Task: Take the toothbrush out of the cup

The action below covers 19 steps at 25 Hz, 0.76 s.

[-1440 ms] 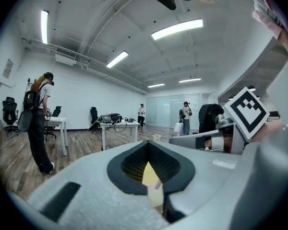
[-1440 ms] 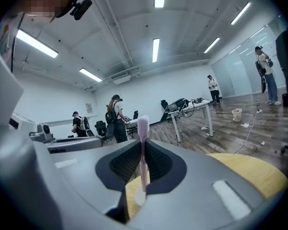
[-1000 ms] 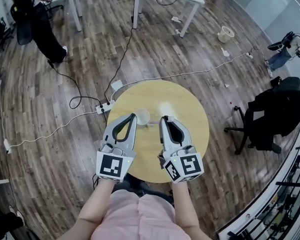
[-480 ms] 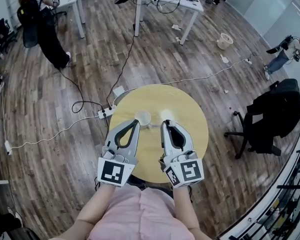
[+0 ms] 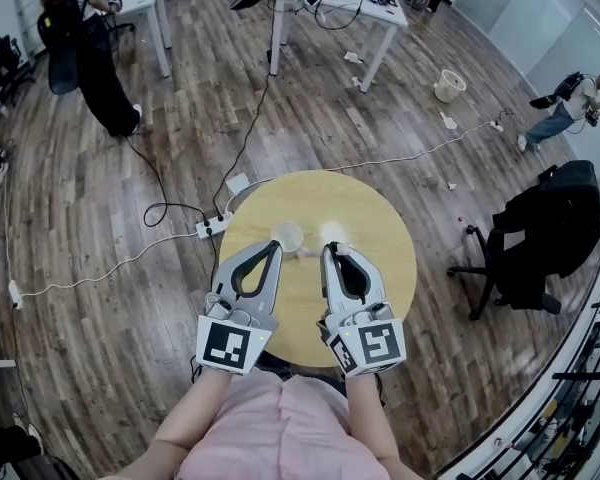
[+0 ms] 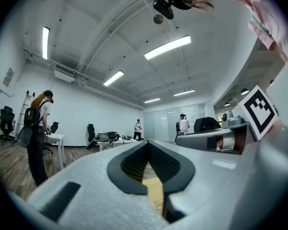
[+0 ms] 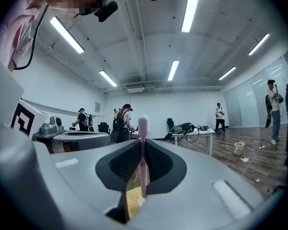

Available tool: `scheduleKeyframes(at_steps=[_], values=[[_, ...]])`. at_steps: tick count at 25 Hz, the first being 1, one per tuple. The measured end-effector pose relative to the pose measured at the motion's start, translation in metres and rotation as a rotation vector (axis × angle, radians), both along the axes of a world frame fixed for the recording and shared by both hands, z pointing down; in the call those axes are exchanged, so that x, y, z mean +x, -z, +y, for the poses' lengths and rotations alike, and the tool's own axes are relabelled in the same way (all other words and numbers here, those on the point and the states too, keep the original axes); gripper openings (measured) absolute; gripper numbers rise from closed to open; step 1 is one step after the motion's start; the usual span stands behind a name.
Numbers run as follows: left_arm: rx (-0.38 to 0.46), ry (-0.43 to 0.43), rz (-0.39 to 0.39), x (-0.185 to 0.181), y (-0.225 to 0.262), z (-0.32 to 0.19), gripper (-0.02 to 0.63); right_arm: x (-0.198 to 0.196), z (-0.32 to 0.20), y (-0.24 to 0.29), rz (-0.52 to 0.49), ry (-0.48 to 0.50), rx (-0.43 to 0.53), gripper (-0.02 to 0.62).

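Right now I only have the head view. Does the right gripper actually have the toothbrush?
Observer: Yes. The right gripper view shows the right gripper shut on a pink toothbrush, which stands upright between the jaws.
Operator: Is it out of the cup?
Observer: That view shows no cup around it, only table below the handle.
Operator: Left gripper?
Observer: The left gripper view shows the left gripper shut, with nothing between the jaws.

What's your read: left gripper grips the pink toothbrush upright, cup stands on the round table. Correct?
Wrong gripper. The right gripper grips the pink toothbrush upright, as the right gripper view shows; the left gripper is shut on nothing. The cup does stand on the round table.
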State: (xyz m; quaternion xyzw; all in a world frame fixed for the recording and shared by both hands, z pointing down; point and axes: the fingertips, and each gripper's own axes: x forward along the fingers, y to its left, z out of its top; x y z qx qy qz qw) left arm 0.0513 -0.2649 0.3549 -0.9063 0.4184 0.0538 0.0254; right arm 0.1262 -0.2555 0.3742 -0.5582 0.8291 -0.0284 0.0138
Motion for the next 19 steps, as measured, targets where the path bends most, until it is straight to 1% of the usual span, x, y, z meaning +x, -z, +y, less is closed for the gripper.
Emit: scheduleKeyframes(at_steps=[19], values=[[-0.008,0.010,0.019,-0.0048,0.0026,0.0008,-0.003,-0.0014,-0.0001,0.0014,0.022,-0.003,0.008,0.032]])
